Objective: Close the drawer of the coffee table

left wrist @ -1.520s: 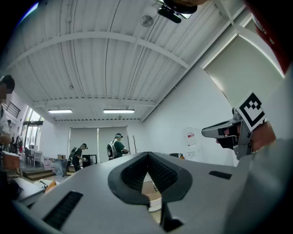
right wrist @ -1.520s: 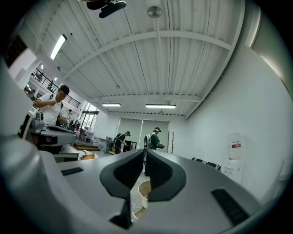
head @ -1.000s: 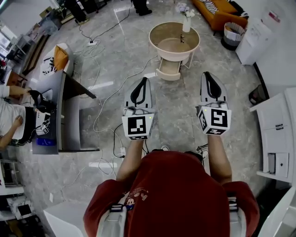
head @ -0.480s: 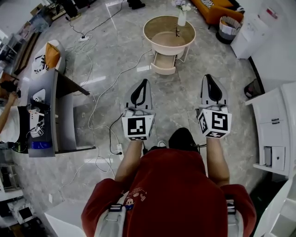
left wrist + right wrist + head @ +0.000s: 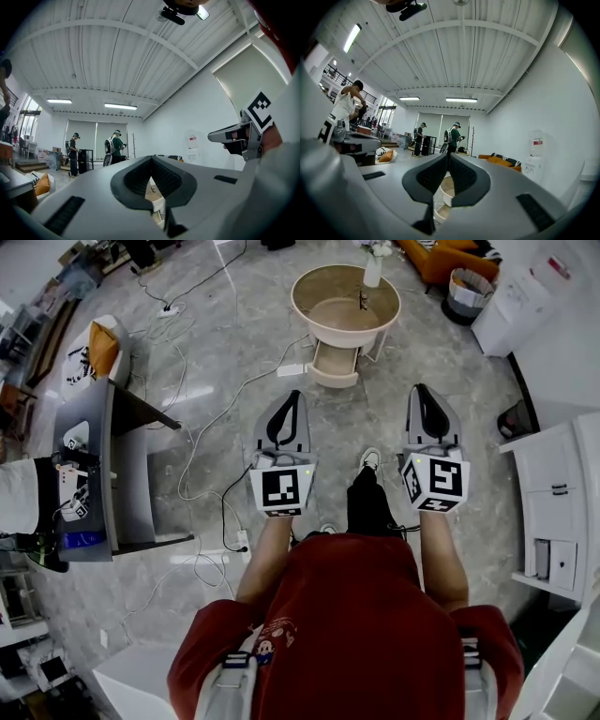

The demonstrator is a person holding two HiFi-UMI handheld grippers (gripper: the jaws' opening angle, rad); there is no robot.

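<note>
Both the left gripper [image 5: 293, 396] and right gripper [image 5: 421, 390] have jaws clenched on nothing, well short of the round table [image 5: 307, 313], whose drawer [image 5: 335, 369] seems pulled out.

Grey marble-look floor [image 5: 356, 427], pretty busy. Far middle there's a round coffee table [image 5: 333, 317] with its drawer [image 5: 335, 369] hanging open on the near side. A white vase [image 5: 373, 270] sits at the table's far edge, and there's a small dark thing [image 5: 361, 301] beside it, too tiny to make out. Cables [image 5: 202, 442] snake all over the left half of the floor, with a white power strip [image 5: 290, 369] just left of the drawer. A bin [image 5: 466, 304] and an orange sofa [image 5: 439, 257] are far right, and a grey desk [image 5: 98, 474] stands on the left.
</note>
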